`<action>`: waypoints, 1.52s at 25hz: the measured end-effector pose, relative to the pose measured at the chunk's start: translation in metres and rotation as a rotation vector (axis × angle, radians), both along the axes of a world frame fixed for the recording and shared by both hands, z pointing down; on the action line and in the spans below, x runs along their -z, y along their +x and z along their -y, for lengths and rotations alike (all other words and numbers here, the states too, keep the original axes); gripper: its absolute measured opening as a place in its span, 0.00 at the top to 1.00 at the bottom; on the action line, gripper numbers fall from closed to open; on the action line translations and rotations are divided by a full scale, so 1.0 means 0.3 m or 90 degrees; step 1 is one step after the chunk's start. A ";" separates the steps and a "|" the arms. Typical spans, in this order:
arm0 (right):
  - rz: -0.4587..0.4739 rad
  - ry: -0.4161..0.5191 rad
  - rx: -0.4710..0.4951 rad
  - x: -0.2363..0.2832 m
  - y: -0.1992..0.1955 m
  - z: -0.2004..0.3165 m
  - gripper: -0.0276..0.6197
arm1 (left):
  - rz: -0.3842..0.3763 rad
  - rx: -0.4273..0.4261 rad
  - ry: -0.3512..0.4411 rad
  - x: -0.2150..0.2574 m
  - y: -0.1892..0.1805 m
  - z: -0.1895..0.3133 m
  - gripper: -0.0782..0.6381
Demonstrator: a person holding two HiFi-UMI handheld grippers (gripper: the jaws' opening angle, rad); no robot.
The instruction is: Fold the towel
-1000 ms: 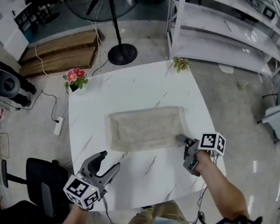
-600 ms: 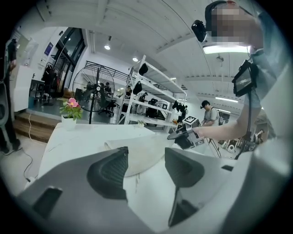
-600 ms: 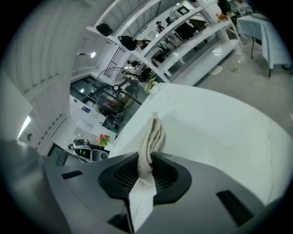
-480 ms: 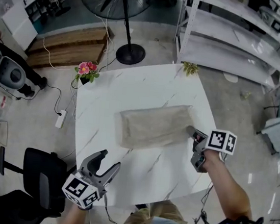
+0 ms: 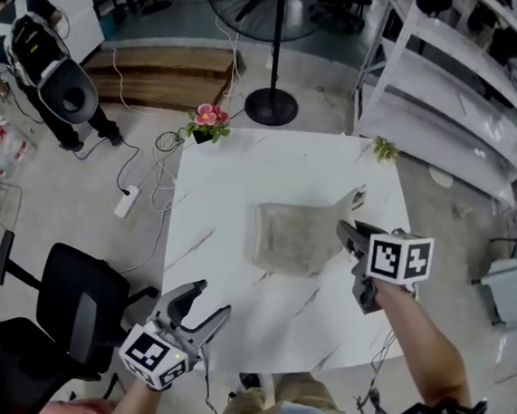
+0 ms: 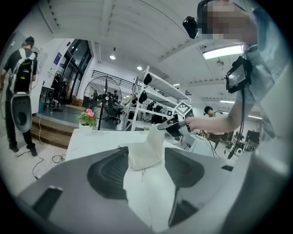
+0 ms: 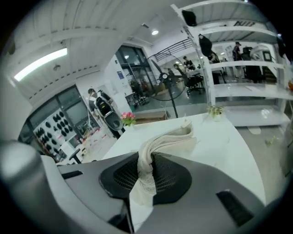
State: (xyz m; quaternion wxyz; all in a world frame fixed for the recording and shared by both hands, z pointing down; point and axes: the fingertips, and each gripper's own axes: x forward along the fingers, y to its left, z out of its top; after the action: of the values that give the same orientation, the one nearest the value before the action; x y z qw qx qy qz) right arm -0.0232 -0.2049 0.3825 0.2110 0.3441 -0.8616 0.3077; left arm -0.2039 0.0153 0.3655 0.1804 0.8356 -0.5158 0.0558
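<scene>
Towel (image 5: 292,241), beige, mostly flat on white table (image 5: 244,173), one end raised and bunched

A white marble-patterned table (image 5: 227,199) carries a pot of pink flowers (image 5: 208,120) at one far corner and a small green plant (image 5: 384,150) at the other. Beyond it stand a pedestal fan (image 5: 270,108) and white metal shelving (image 5: 450,102). A black office chair (image 5: 80,307) sits off its left side, near a power strip (image 5: 127,202) on the floor.
</scene>
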 end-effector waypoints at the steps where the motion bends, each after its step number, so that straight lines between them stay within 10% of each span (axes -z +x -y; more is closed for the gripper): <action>1: -0.015 0.011 0.022 0.002 -0.042 -0.010 0.85 | 0.000 0.007 0.002 0.002 -0.013 -0.015 0.54; 13: -0.160 0.085 0.239 -0.134 -0.437 -0.142 0.84 | -0.006 0.095 -0.012 -0.052 -0.146 -0.192 0.54; 24: -0.258 0.062 0.361 -0.376 -0.535 -0.236 0.82 | -0.017 0.127 -0.047 -0.109 -0.171 -0.258 0.54; 30: -0.181 0.093 0.428 -0.275 -0.572 -0.335 0.63 | -0.012 0.122 -0.037 -0.109 -0.154 -0.238 0.54; 38: -0.098 0.140 0.342 -0.105 -0.394 -0.219 0.74 | -0.008 0.059 -0.010 -0.051 -0.065 -0.064 0.54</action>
State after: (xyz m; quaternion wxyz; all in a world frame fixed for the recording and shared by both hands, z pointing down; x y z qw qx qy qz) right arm -0.1414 -0.1391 0.4140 0.3112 0.1471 -0.9314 0.1183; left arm -0.2234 0.0346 0.3808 0.1925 0.8096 -0.5526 0.0465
